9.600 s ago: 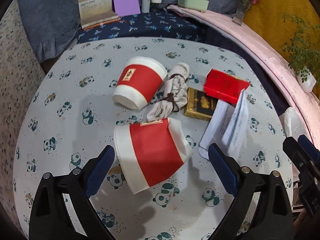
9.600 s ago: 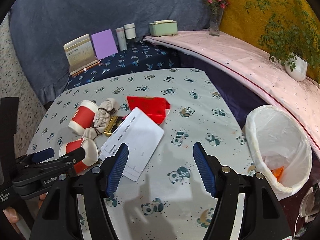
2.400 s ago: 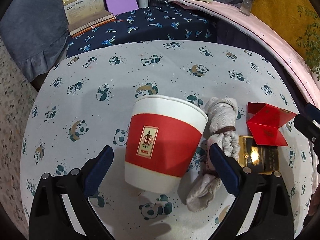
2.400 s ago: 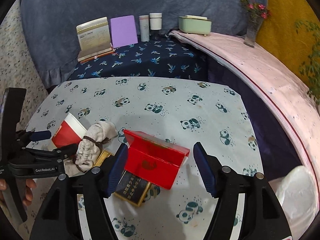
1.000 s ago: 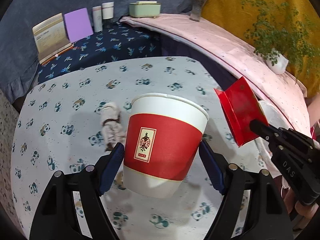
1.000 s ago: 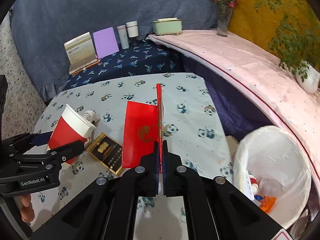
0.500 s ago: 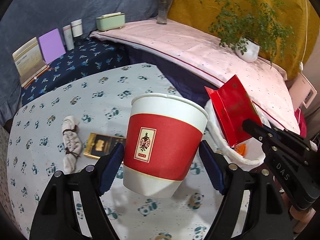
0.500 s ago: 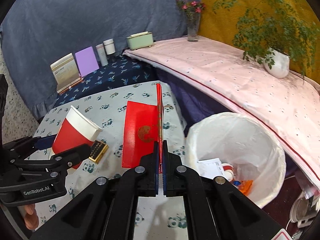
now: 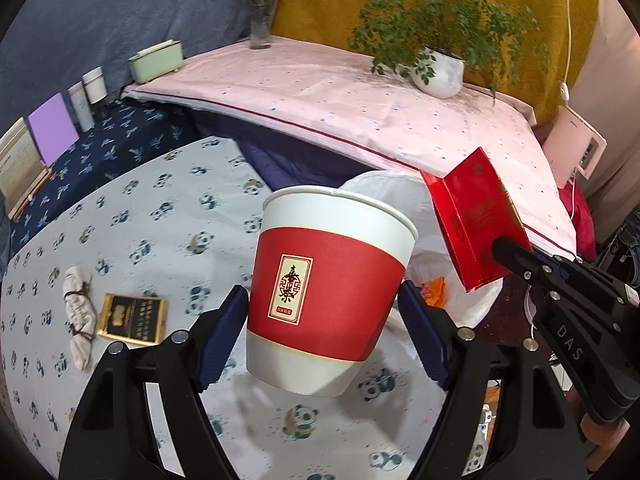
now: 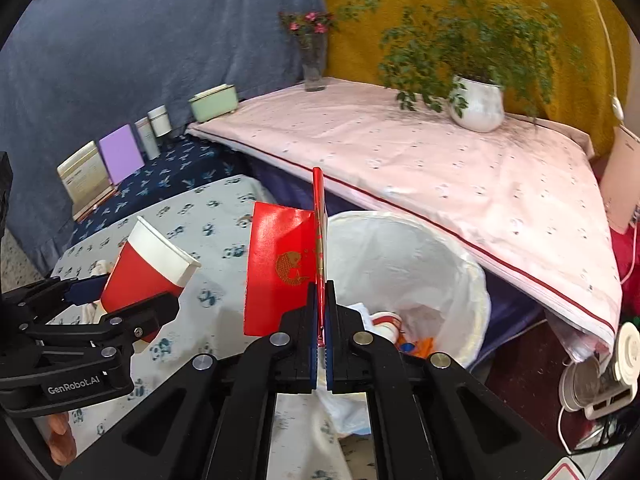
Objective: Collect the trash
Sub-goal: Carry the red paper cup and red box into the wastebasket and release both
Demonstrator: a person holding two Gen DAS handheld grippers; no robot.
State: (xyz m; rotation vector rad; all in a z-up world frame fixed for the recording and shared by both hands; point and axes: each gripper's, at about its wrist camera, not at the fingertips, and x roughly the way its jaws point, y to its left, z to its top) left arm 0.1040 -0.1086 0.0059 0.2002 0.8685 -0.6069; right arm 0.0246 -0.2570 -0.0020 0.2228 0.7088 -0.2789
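now at drop-off: left gripper (image 9: 322, 336) clamps paper cup (image 9: 326, 292), right gripper (image 10: 320, 316) pinches red envelope (image 10: 280, 268) nr bin (image 10: 472, 280); next, move over it & release.

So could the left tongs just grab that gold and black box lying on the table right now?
Probably not yet. The left tongs are shut on the red paper cup, so they have no free grip. The gold and black box itself lies uncovered on the table beside the rolled cloth, so nothing else blocks it.
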